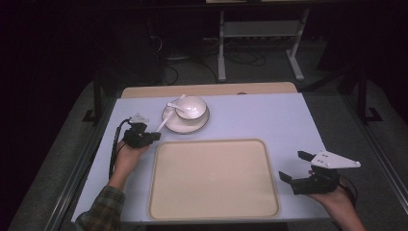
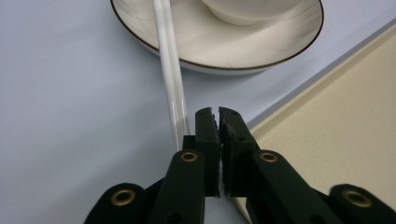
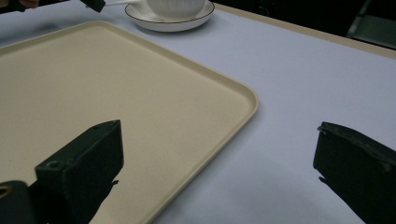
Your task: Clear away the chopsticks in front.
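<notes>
Left gripper (image 2: pixel 218 114) was nearly shut, only a slit between the pads, nothing clamped; the white chopsticks (image 2: pixel 169 70) ran just beside its left jaw, far ends resting on the plate (image 2: pixel 280 51). The plate carried a bowl (image 1: pixel 191 107) with a spoon (image 1: pixel 174 103) and sat on the table (image 1: pixel 269 118) behind the beige tray (image 1: pixel 211 180). Right gripper (image 1: pixel 294 166) stood wide open and empty off the tray's right edge.

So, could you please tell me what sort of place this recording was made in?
Probably a lab or workshop set up for recording: a lone table in a dark room, loose cables on the floor, and a metal equipment stand behind.
</notes>
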{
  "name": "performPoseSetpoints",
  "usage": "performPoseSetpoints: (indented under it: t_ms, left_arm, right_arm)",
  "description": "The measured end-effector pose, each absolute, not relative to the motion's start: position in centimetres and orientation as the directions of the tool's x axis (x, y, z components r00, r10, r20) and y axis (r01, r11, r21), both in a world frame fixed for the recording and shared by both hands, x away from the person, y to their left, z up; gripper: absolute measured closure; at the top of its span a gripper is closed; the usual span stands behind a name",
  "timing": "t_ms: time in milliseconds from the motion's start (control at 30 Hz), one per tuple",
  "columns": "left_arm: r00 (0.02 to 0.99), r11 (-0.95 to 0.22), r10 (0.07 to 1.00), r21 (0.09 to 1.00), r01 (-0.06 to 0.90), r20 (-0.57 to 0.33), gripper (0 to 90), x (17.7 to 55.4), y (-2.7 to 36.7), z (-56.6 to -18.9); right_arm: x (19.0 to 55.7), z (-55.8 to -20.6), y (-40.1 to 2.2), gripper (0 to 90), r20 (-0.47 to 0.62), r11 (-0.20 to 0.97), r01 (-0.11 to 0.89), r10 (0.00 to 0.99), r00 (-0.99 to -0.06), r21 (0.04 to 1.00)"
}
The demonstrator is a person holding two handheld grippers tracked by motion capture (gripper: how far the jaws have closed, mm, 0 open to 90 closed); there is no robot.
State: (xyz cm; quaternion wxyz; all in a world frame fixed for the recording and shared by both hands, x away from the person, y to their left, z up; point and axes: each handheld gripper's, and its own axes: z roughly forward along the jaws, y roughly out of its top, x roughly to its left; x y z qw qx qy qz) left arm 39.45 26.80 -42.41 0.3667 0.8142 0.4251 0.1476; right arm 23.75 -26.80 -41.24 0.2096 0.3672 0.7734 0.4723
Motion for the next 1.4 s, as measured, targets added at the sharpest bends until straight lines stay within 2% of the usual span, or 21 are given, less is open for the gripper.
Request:
performPoseSetpoints:
  t_ms: [233, 767, 933, 1133, 1400]
  left_arm:
    - [0.581, -0.357, 0.812, 0.736, 0.575, -0.06, 80.9, 41.2, 27.0, -40.2]
    - [0.587, -0.367, 0.805, 0.704, 0.607, -0.086, 77.8, 46.1, 26.4, -40.2]
    - [0.59, -0.376, 0.804, 0.7, 0.608, -0.081, 72.7, 46.8, 25.8, -40.0]
    - [0.59, -0.387, 0.805, 0.691, 0.61, -0.069, 79.5, 47.6, 25.2, -40.4]
    - [0.583, -0.376, 0.808, 0.689, 0.62, -0.084, 80.4, 48.2, 24.9, -41.4]
  right_arm:
    - [23.8, -41.3, -26.8, 1.2, 0.023, 0.285, 0.373, 0.768, -0.641, 0.883]
    - [23.8, -41.3, -26.9, 1.2, 0.027, 0.28, 0.377, 0.771, -0.637, 0.883]
    - [23.8, -41.3, -27.0, 1.2, 0.028, 0.278, 0.376, 0.772, -0.635, 0.884]
    - [23.8, -41.3, -27.1, 1.2, 0.03, 0.276, 0.378, 0.772, -0.635, 0.884]
    - [23.8, -41.3, -27.1, 1.2, 0.035, 0.272, 0.381, 0.773, -0.633, 0.884]
